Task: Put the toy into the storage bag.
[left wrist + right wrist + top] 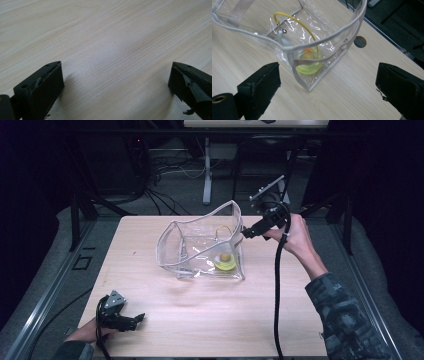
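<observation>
A clear plastic bag (197, 242) with a whitish rim (324, 40) stands open near the middle of the wooden table (200, 320). At the bottom of the bag lies a round yellow-green thing (225, 262) (309, 65) with an orange top. A thin yellow cord (294, 21) arches above it. My right gripper (248, 233) (328, 68) is open at the bag's right upper edge, its jaws on either side of a bag corner without touching it. My left gripper (137, 319) (116, 80) rests open low at the table's front left, with bare wood between its jaws.
A round hole (360, 41) is set in the tabletop beyond the bag, close to the far edge. Behind the table stand a white table leg (207, 170) and dark frame posts (75, 215), with cables on the floor (165, 167). Bare wood lies in front of the bag.
</observation>
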`<control>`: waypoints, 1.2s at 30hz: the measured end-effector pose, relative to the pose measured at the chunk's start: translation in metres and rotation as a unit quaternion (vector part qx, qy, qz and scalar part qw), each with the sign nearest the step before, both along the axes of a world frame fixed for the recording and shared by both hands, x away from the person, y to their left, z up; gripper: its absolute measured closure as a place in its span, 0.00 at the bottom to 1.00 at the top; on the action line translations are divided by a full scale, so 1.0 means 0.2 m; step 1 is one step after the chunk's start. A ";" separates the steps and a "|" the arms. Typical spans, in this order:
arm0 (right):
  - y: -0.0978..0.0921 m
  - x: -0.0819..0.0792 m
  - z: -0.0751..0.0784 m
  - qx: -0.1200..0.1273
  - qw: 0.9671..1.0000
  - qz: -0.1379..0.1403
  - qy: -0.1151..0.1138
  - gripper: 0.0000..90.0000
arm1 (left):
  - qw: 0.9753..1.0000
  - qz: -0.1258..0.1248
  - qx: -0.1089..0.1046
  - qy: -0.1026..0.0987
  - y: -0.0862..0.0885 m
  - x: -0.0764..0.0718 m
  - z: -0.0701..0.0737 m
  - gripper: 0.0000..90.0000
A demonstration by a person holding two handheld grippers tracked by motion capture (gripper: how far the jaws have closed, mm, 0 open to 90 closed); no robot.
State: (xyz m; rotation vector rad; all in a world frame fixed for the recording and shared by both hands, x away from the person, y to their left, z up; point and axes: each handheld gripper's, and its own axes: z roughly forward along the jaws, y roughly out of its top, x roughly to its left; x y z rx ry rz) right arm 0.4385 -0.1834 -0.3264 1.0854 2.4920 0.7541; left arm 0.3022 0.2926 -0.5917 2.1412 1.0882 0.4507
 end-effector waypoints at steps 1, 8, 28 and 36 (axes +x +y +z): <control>-0.02 -0.01 -0.01 0.001 1.000 0.000 0.000 0.06 | 1.000 0.000 0.000 0.000 0.00 0.00 0.00 0.00; -0.12 -0.09 -0.14 0.007 1.000 -0.014 0.004 0.06 | 1.000 0.000 0.000 0.000 0.00 0.00 0.00 0.00; -0.32 -0.22 -0.60 0.006 0.996 -0.056 0.064 0.06 | 1.000 0.000 0.000 -0.002 0.00 0.00 0.00 0.00; -0.35 -0.24 -0.68 -0.007 0.995 -0.056 0.081 0.08 | 1.000 0.002 -0.001 -0.002 0.00 0.00 0.00 0.00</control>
